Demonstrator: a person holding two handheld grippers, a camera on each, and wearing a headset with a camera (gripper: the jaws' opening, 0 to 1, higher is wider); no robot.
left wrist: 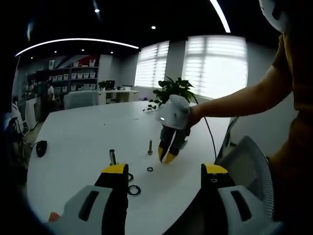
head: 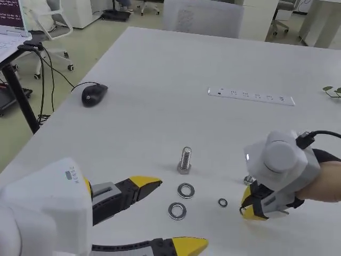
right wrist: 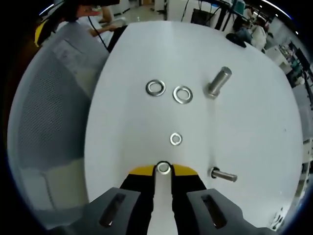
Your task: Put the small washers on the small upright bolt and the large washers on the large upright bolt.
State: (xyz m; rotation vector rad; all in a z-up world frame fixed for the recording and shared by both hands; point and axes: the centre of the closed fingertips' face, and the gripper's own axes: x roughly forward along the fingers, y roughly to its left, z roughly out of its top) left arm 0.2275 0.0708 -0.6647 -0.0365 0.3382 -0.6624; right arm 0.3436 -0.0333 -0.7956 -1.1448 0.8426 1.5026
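The large bolt (head: 184, 160) stands upright mid-table, with two large washers (head: 186, 190) (head: 177, 210) lying flat in front of it. A small washer (head: 222, 202) lies to their right. The small bolt (head: 248, 180) stands just behind my right gripper (head: 249, 209), partly hidden by it. In the right gripper view the right gripper (right wrist: 163, 172) is shut on another small washer (right wrist: 163, 169), with the small bolt (right wrist: 223, 175) close to its right. My left gripper (head: 181, 213) stands open at the near edge, by the large washers, holding nothing.
A black mouse (head: 94, 95) lies at the far left of the white table (head: 160, 80) and a white power strip (head: 250, 96) at the far right. A grey chair (head: 202, 18) stands behind the table. A potted plant (left wrist: 171, 90) sits at one end.
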